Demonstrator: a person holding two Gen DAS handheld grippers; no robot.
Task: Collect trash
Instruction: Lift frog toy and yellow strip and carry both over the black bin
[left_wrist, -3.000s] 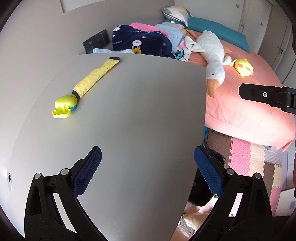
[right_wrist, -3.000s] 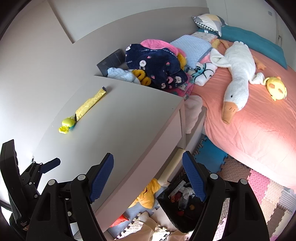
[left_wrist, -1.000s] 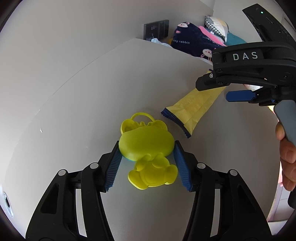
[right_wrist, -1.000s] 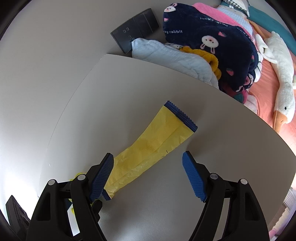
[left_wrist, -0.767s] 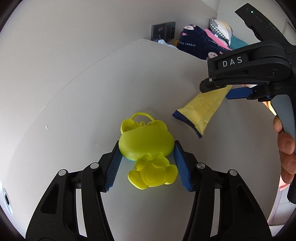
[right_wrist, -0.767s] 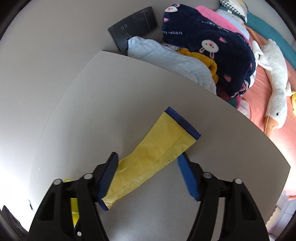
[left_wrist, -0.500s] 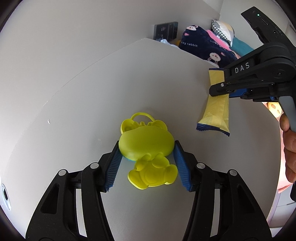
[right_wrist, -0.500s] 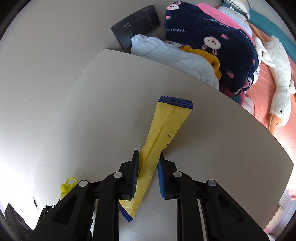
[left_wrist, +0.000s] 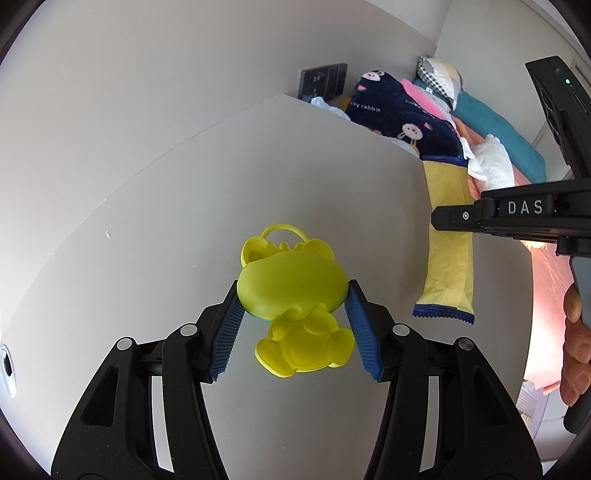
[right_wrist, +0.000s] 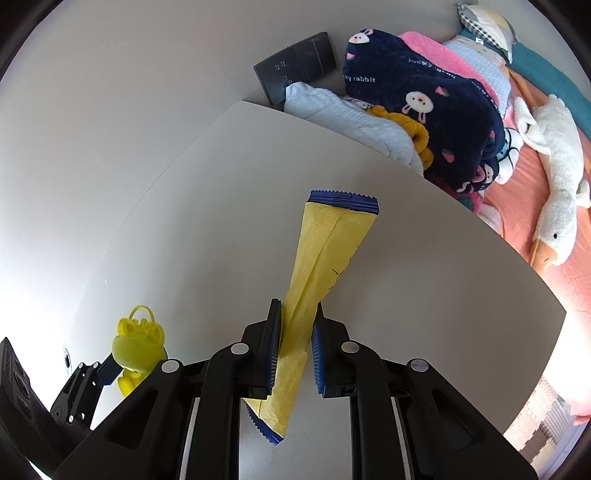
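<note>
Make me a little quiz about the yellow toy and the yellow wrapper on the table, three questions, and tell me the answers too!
1. True or false: the right gripper is shut on the yellow wrapper.
2. What does the left gripper hold between its blue pads?
A. the white goose plush
B. the yellow frog toy
C. the black socket panel
3. Fill in the missing word: the ends of the wrapper have toothed edges coloured ____.

Key:
1. True. The pads pinch the wrapper near its lower end.
2. B. The yellow frog toy sits between the pads, above the grey table.
3. Blue.
</note>
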